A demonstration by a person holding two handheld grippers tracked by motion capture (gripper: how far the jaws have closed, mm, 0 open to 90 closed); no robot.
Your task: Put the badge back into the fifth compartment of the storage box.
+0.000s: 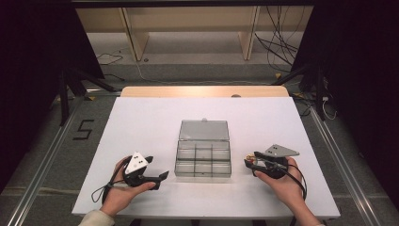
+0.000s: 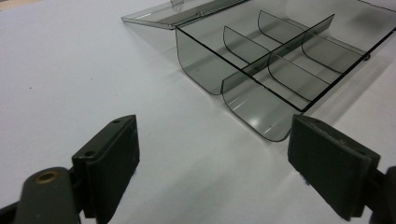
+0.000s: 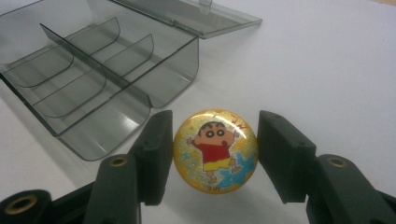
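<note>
A clear smoky plastic organiser box (image 1: 203,162) lies open mid-table, its lid (image 1: 204,130) folded flat behind it and its divided compartments (image 3: 88,79) empty. My right gripper (image 1: 248,161) sits just right of the box, shut on a round yellow badge (image 3: 215,150) with a cartoon child in a red shirt; both pads press on the badge's edges. My left gripper (image 1: 160,178) rests left of the box, jaws pointing at it. In the left gripper view its jaws (image 2: 212,163) stand open with nothing between them, and the box (image 2: 280,60) lies just ahead.
The white tabletop (image 1: 141,127) surrounds the box, with a wooden strip at its far edge (image 1: 202,91). Beyond it are shelving legs and loose cables (image 1: 277,42) on the floor. A person's hands hold both grippers near the front edge.
</note>
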